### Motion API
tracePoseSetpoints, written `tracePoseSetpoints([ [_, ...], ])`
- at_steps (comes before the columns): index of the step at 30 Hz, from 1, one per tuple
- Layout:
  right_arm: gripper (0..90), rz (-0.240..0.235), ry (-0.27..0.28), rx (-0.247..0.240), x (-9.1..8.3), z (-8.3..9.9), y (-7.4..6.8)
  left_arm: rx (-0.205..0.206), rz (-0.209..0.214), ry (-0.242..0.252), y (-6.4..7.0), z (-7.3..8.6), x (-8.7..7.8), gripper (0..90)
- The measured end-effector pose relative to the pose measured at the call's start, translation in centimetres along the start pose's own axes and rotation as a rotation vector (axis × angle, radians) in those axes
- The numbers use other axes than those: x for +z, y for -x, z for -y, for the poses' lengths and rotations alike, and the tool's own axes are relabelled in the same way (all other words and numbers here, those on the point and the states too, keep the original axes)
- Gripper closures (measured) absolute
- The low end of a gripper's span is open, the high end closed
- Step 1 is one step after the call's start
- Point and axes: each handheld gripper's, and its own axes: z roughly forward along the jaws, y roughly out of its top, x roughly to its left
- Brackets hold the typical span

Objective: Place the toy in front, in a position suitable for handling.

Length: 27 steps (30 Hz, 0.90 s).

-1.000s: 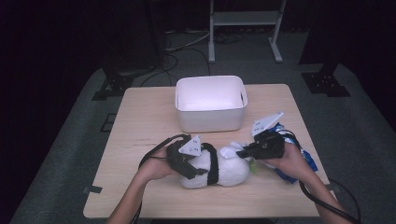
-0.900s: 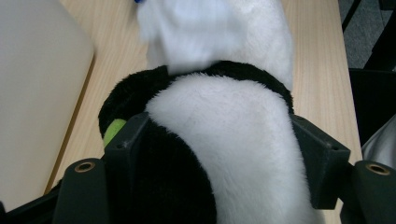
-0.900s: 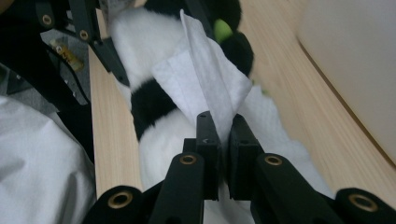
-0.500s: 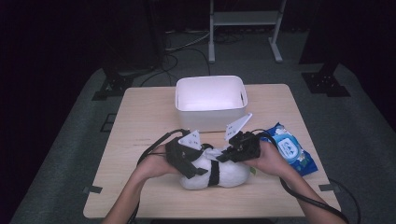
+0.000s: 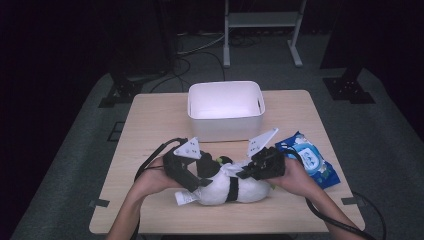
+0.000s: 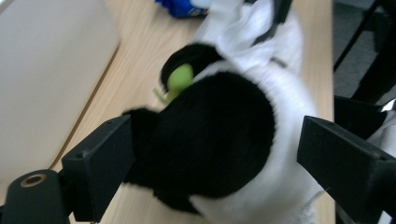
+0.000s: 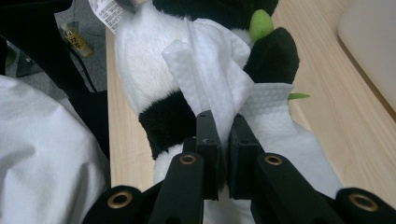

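A black-and-white plush panda (image 5: 220,192) lies on its side near the table's front edge. My left gripper (image 5: 201,176) grips its left end; in the left gripper view the jaws stand wide apart and press both sides of the panda's black part (image 6: 219,140). My right gripper (image 5: 246,173) rests on the panda's right half, shut on a white wet wipe (image 7: 210,70) that drapes over the plush (image 7: 140,70). A green bit of the toy (image 7: 260,21) pokes out beside a black limb.
A white rectangular bin (image 5: 225,107) stands behind the panda at mid table. A blue pack of wet wipes (image 5: 312,160) lies at the right, close to the right hand. Cables trail from both grippers toward the front edge.
My right gripper has moved left from over the blue wipes pack onto the panda, carrying the wipe. The left gripper has stayed on the panda.
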Motion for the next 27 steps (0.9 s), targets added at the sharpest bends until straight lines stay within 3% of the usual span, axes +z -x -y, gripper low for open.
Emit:
tracePoseSetpoints([
  [3, 84.3, -0.005, -0.003, 0.000, -0.1, 0.0, -0.2, -0.032, 0.011, 0.017, -0.1, 0.8, 0.3, 9.9],
  [7, 84.4, -0.002, -0.013, -0.018, 0.0, -0.8, -0.7, -0.040, 0.028, 0.025, -0.3, 1.4, 0.5, 12.4],
  [13, 84.4, -0.015, -0.035, -0.082, 1.1, -3.6, -1.4, -0.041, 0.067, 0.062, -0.3, 2.0, 1.1, 13.9],
  [18, 84.5, -0.034, -0.023, -0.111, 1.9, -6.2, -1.3, -0.039, 0.078, 0.079, -0.2, 2.1, 1.3, 13.9],
  [20, 84.5, -0.036, -0.043, -0.125, 2.5, -6.9, -1.3, -0.034, 0.074, 0.075, -0.1, 2.1, 1.4, 13.9],
  [25, 84.5, -0.032, -0.049, -0.103, 2.5, -6.7, -0.5, -0.056, 0.076, 0.098, -0.3, 2.4, 1.5, 13.9],
  [27, 84.4, -0.001, -0.062, -0.082, 2.3, -5.8, 0.1, -0.053, 0.072, 0.095, -0.3, 2.4, 1.4, 13.9],
])
